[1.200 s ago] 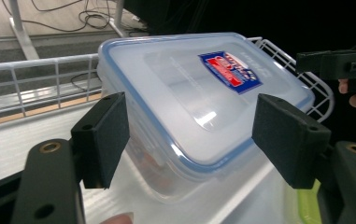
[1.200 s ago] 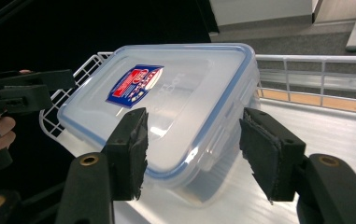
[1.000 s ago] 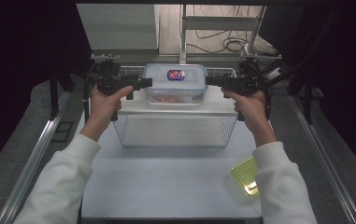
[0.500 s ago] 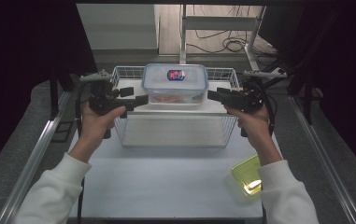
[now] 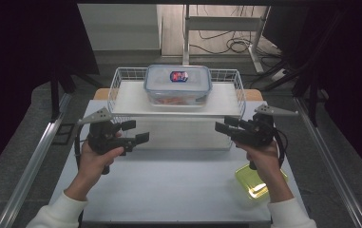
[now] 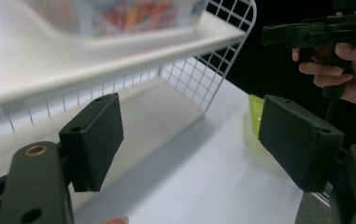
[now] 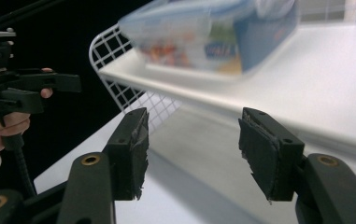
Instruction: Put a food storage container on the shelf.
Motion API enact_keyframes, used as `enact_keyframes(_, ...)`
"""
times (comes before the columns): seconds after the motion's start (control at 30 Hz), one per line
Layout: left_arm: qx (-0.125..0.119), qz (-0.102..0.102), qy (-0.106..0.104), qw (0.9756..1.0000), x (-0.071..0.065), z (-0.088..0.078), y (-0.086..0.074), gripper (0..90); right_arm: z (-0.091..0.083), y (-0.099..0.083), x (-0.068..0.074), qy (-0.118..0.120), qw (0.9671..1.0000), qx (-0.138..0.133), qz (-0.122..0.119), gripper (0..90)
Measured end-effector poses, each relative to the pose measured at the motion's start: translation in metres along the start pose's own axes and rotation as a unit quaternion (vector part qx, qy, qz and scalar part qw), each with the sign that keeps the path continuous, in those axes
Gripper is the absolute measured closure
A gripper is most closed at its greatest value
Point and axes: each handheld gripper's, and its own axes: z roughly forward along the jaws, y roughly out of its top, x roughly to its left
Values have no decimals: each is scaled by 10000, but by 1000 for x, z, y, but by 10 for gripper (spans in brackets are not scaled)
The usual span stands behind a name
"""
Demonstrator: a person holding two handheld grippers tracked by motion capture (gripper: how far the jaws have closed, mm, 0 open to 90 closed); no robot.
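Our fingers stand open and empty on both the left gripper point(image 5: 138, 132) and right gripper point(image 5: 223, 125), near the lidded food box point(image 5: 177, 84) on the shelf point(image 5: 126, 97). It looks rigid, smooth, moderately heavy; we'd clamp its two short ends.

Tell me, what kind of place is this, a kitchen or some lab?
Probably a lab or recording workspace, not a kitchen: a white table framed by dark curtains, loose cables on the floor behind, and a person holding a left gripper and right gripper.
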Motion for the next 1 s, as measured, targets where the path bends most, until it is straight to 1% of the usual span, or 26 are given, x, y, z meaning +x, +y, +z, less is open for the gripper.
enact_keyframes(0.07, 44, 27, 84, 10000, -1, -1, -13, 221, -2, -11, 1, 47, 10000, 24, 18, 416)
enact_keyframes(0.13, 84, -15, 57, 9999, -1, -2, -24, 222, -3, -24, 2, 89, 9999, 76, 37, 412)
enact_keyframes(0.27, 158, -17, 123, 9998, -2, -3, -42, 223, -2, -43, 6, 144, 9997, 188, -1, 405)
enact_keyframes(0.37, 285, -83, 77, 9995, -1, -2, -56, 223, 0, -55, 9, 159, 9995, 281, -46, 401)
enact_keyframes(0.43, 447, -116, 41, 9989, -1, 0, -65, 223, 1, -62, 11, 145, 9993, 345, -82, 400)
enact_keyframes(0.5, 550, -121, 36, 9984, 0, 1, -73, 223, 1, -67, 11, 127, 9991, 381, -117, 398)
enact_keyframes(0.6, 648, -155, 53, 9978, 2, 3, -81, 224, 0, -75, 11, 99, 9988, 467, -109, 397)
enact_keyframes(0.63, 659, -181, 58, 9976, 3, 3, -83, 225, -1, -78, 10, 81, 9987, 479, -127, 397)
enact_keyframes(0.73, 693, -227, 75, 9973, 5, 5, -86, 226, -2, -85, 8, 64, 9984, 554, -67, 397)
enact_keyframes(0.87, 786, -135, 104, 9968, 3, 7, -90, 227, -3, -88, 6, 49, 9985, 551, -13, 397)
enact_keyframes(0.9, 799, -147, 117, 9966, 3, 7, -91, 227, -3, -89, 5, 36, 9984, 560, -35, 397)
enact_keyframes(1.0, 827, -99, 157, 9964, 2, 7, -93, 227, -5, -93, 4, -28, 9981, 606, -60, 397)
